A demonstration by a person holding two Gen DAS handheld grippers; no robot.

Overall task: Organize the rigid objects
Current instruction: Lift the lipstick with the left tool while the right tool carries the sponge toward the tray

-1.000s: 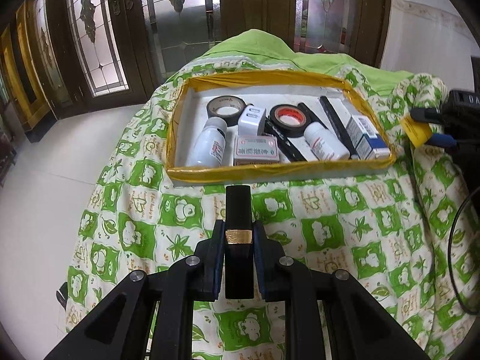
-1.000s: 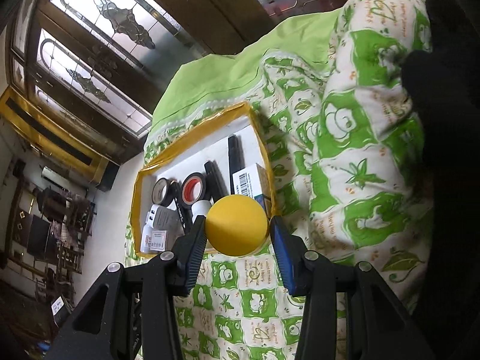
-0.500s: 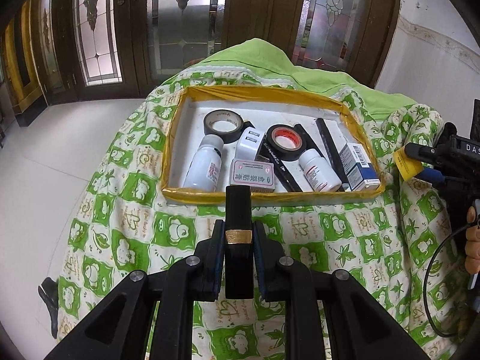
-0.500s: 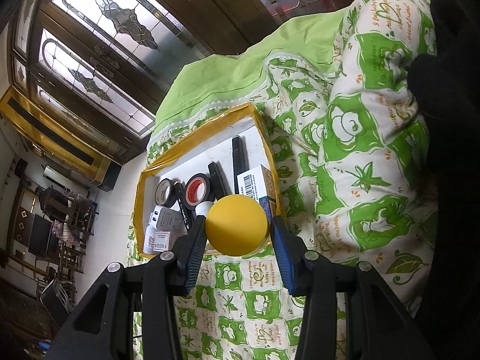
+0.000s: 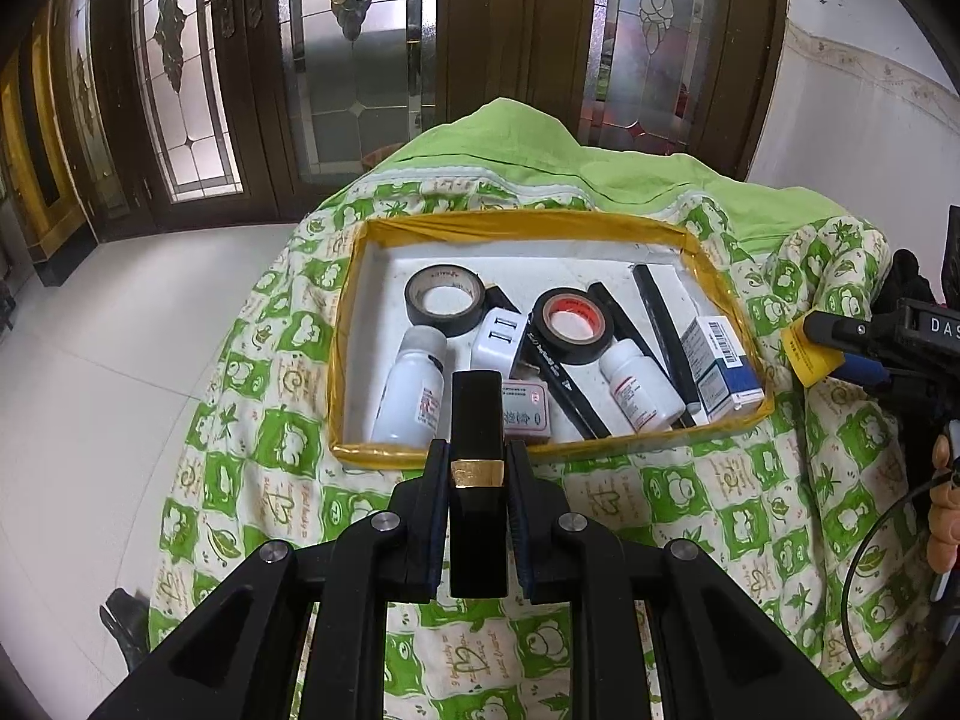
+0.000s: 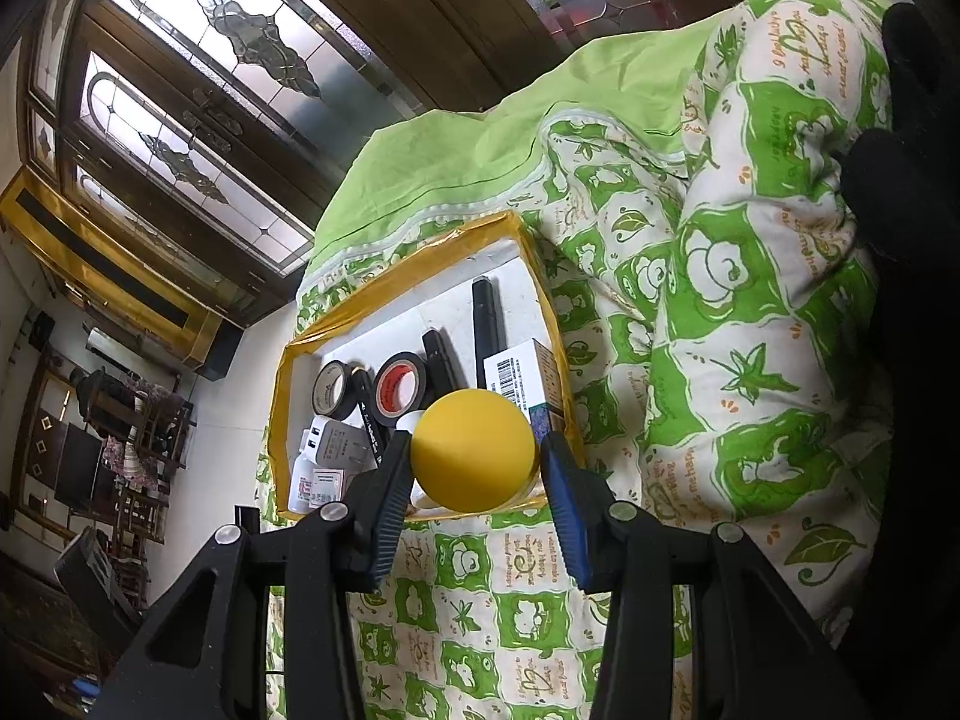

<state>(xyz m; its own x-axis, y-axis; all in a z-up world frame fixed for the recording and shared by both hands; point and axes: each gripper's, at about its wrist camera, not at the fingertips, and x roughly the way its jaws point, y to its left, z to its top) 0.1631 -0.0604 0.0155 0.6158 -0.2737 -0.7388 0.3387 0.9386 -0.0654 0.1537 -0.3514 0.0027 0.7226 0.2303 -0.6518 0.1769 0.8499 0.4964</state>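
My left gripper [image 5: 477, 456] is shut on a black lipstick tube [image 5: 477, 420] with a gold band, held upright just in front of the near rim of a yellow-taped tray [image 5: 360, 324]. The tray holds two tape rolls [image 5: 444, 300], two white bottles [image 5: 411, 390], a white charger [image 5: 497, 345], a small pink-labelled box, black pens [image 5: 660, 324] and a blue-white carton [image 5: 720, 369]. My right gripper [image 6: 474, 456] is shut on a yellow ball [image 6: 473, 449], hanging over the near right corner of the same tray [image 6: 288, 372].
The tray rests on a green-and-white patterned quilt [image 5: 690, 498] heaped over furniture. A dark gloved hand [image 6: 912, 228] fills the right edge of the right wrist view. Glass-panelled wooden doors [image 5: 360, 48] stand behind, and white floor [image 5: 108, 348] lies to the left.
The left gripper has risen and moved toward the tray with the lipstick tube, so the tube's tip now overlaps the tray's near rim. The right gripper and ball have stayed in place.
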